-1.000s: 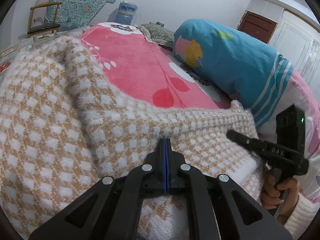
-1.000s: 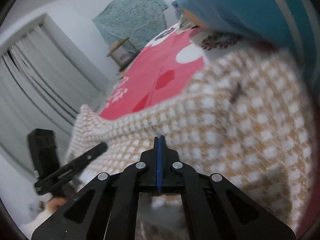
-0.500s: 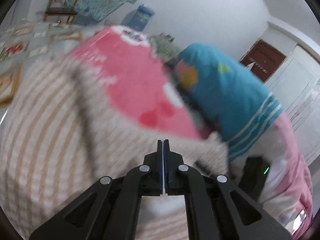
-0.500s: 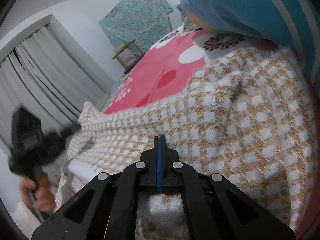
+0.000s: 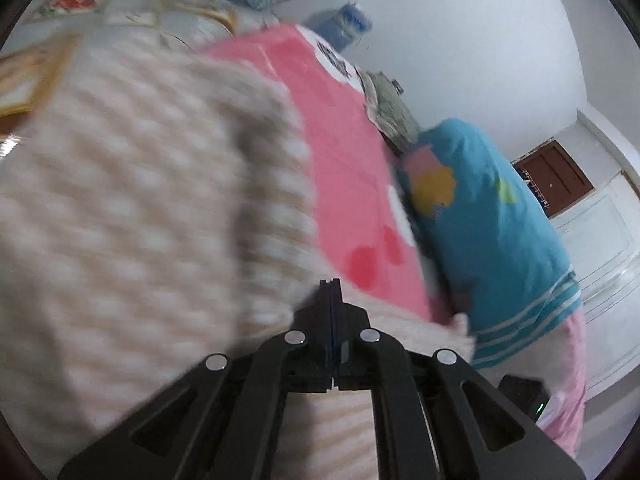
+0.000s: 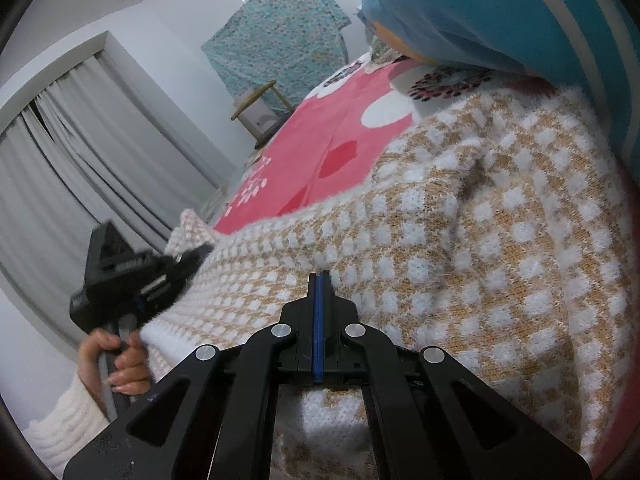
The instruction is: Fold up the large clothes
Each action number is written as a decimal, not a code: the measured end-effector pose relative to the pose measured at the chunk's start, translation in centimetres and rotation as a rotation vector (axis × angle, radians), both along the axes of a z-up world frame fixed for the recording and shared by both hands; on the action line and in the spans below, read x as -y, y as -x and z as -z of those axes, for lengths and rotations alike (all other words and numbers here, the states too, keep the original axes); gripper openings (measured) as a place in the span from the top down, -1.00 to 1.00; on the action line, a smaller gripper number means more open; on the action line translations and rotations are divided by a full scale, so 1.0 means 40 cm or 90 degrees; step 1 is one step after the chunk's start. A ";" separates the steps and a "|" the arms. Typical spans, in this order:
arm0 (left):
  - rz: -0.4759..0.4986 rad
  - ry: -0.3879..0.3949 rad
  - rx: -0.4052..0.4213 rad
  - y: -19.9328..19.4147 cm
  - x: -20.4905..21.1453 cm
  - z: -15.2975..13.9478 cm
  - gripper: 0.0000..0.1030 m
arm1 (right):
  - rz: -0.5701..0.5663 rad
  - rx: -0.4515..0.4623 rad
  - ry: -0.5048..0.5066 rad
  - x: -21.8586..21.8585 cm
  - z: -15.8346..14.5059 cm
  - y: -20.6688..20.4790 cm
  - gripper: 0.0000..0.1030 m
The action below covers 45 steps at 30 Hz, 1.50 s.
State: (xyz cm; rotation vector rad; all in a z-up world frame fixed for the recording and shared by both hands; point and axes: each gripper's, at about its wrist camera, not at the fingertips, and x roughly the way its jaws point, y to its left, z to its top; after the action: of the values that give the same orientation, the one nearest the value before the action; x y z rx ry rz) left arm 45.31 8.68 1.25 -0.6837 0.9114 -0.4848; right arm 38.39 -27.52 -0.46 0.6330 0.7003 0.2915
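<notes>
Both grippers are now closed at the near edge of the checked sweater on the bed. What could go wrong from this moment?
1. The left gripper and right gripper pinch only the fuzzy hem of the sweater; the thin bite could slip out.
2. The sweater already bunches beside the blue pillow, so a fold could trap wrinkles or drag against it.

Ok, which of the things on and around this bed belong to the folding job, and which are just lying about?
In the job:
- fuzzy tan-and-white checked knit sweater
- left gripper, shut
- right gripper, shut

Just lying about:
- pink flowered bedspread
- rolled blue quilt with white stripes
- teal patterned cloth hanging on the wall
- small wooden stool
- grey curtains
</notes>
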 end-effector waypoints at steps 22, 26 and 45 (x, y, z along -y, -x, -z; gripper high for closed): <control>0.086 -0.150 0.071 0.106 0.091 -0.012 0.94 | -0.001 0.004 -0.009 0.003 -0.004 0.006 1.00; 0.086 -0.141 0.064 0.130 0.070 -0.006 0.94 | -0.001 0.003 -0.008 0.005 -0.007 0.006 1.00; 0.078 -0.160 0.085 0.137 0.098 -0.003 0.93 | -0.002 0.004 -0.012 0.006 -0.008 0.005 1.00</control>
State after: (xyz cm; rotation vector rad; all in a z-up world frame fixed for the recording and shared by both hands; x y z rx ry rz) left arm 39.84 4.76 1.37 -0.3642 0.8731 -0.5088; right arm 38.17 -27.77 -0.16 0.6488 0.6935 0.3024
